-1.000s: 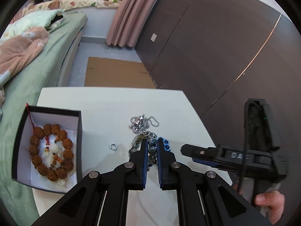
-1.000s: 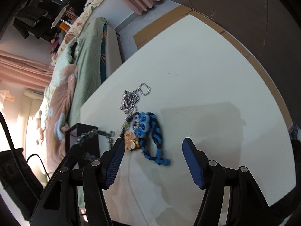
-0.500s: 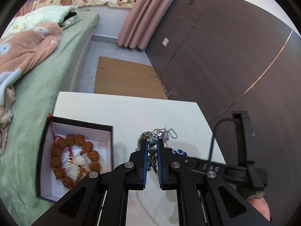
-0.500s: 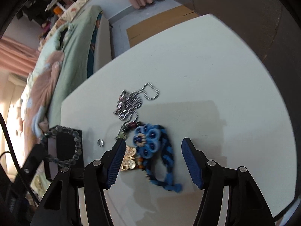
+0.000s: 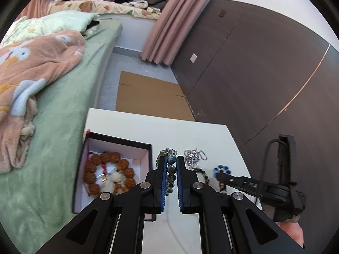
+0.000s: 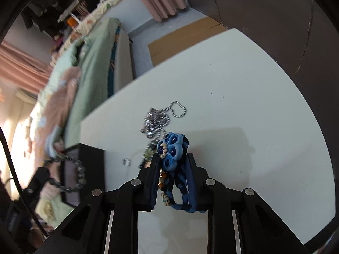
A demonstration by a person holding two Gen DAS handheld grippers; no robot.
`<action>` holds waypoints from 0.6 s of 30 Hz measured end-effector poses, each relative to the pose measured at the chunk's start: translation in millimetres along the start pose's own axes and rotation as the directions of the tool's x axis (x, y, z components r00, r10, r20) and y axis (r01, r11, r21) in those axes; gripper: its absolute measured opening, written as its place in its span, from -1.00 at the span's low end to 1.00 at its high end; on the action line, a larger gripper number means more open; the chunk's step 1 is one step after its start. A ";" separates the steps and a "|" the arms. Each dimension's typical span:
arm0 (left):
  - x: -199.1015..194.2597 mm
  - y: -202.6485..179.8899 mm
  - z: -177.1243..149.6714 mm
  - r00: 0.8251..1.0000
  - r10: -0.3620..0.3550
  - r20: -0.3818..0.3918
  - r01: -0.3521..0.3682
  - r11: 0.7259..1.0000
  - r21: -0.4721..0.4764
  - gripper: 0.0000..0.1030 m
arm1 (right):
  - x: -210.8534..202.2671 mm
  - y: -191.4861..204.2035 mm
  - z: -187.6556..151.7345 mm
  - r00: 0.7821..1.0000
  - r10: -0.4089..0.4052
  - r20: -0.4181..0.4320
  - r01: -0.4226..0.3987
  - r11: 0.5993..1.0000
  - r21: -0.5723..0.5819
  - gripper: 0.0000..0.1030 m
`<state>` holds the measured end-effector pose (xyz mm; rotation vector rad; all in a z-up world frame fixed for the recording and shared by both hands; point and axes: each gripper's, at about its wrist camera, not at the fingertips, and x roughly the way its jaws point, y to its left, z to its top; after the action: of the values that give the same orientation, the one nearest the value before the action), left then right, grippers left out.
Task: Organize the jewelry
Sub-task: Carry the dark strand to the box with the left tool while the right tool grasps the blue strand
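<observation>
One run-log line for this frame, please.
left tongs: shut on dark bead bracelet | right tongs: shut on blue flower bracelet | box: holds brown bead bracelet

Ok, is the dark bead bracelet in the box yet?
Not yet. The dark bead bracelet hangs clamped in the left tongs, beside the box, not inside.

Soft daylight, fisheye warping; right wrist view's left side motion-blurred.

The right claw (image 6: 172, 165) is closed on a blue flower bracelet (image 6: 172, 148) above the white tabletop (image 6: 233, 105). A silver chain (image 6: 157, 120) lies just beyond. At left, a dark bead bracelet (image 6: 79, 175) hangs over a black box (image 6: 91, 158).
</observation>
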<state>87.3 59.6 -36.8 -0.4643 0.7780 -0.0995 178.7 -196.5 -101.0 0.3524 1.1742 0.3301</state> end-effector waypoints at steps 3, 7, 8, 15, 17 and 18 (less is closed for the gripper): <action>-8.3 7.5 -0.1 0.999 0.031 0.022 -0.031 0.999 -0.019 -0.82 | -7.6 1.2 -5.2 0.999 0.033 0.014 -0.033 0.999 -0.002 -0.51; -17.2 18.9 -0.3 0.995 0.085 0.047 -0.083 0.996 -0.045 -0.82 | -15.6 9.3 -11.4 0.996 0.086 0.033 -0.085 0.996 -0.017 -0.51; -19.7 23.1 -0.4 0.994 0.096 0.054 -0.093 0.994 -0.063 -0.82 | -17.1 11.5 -12.6 0.995 0.094 0.039 -0.093 0.995 -0.021 -0.51; -14.1 46.4 0.4 0.996 0.094 -0.010 -0.094 0.985 -0.145 -0.72 | -19.4 29.7 -21.2 0.983 0.174 0.057 -0.172 0.984 -0.041 -0.51; -13.9 50.9 -1.2 0.994 0.104 -0.018 -0.105 0.982 -0.158 -0.48 | -20.9 36.9 -23.7 0.978 0.203 0.059 -0.200 0.978 -0.052 -0.51; -15.1 52.0 -1.6 0.994 0.106 -0.014 -0.107 0.981 -0.160 -0.09 | -20.9 40.2 -23.7 0.975 0.214 0.060 -0.211 0.976 -0.058 -0.51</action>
<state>71.2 109.4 -50.7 -0.5741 0.8186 0.0622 146.5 -167.1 -74.3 0.4425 1.0635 0.5306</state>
